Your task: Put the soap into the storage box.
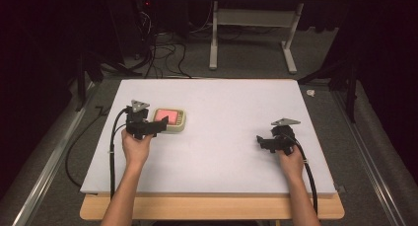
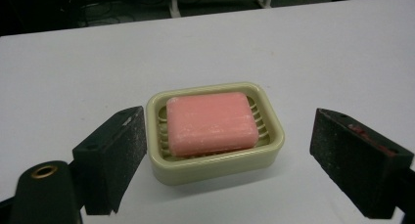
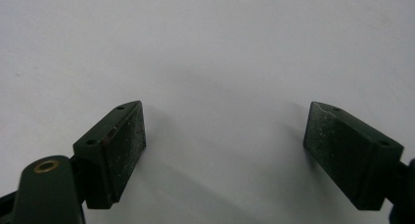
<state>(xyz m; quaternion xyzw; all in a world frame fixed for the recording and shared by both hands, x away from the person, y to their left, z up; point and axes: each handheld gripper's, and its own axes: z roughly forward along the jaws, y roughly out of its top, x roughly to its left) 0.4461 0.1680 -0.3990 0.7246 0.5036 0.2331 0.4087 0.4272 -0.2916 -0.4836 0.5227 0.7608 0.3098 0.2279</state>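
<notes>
Pink soap bar (image 2: 211, 122) seated in cream soap dish (image 2: 215, 160), left half of white desk (image 1: 222, 152).
Left claw (image 2: 227, 160): jaws spread wide, flanking the dish, near jaw just beside its wall, holding nothing. Right claw (image 3: 225, 150): jaws spread wide, empty, over bare desk, well apart from the dish.

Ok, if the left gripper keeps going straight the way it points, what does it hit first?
Probably the soap dish: it sits right ahead of the open left gripper, between its jaws, with the pink soap lying in it. How near the dish is remains unclear.
</notes>
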